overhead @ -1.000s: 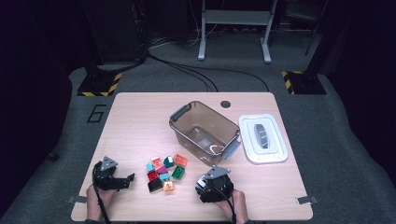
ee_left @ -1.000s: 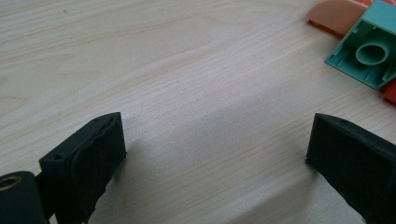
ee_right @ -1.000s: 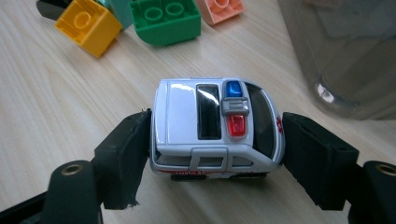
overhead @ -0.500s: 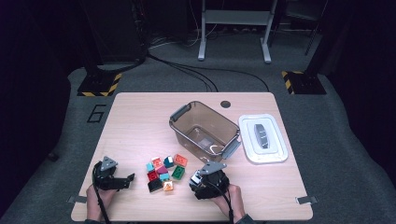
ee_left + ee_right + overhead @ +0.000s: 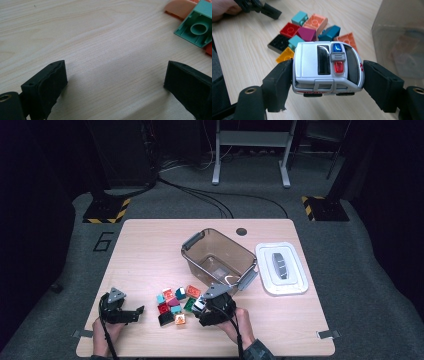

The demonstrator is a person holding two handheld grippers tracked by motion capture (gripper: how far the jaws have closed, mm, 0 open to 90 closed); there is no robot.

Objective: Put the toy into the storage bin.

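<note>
A silver toy police car [image 5: 328,70] with blue and red roof lights is clamped by its sides in my right gripper [image 5: 328,76], raised a little off the table. From above, that gripper [image 5: 201,310] and the car [image 5: 199,304] sit just right of a pile of coloured bricks [image 5: 175,302], near the front corner of the bin. My left gripper [image 5: 132,313] rests low at the front left, jaws wide open over bare wood [image 5: 115,80]. A teal brick [image 5: 197,27] lies beyond its right jaw.
A clear brown plastic bin [image 5: 192,242] with grey handles stands mid-table, its wall [image 5: 402,37] close on the right of the car. A white lid [image 5: 267,280] lies to the bin's right. The bricks [image 5: 312,30] spread between the two grippers.
My right gripper has risen and shifted left toward the bricks, carrying the toy car. The left gripper has stayed still.
</note>
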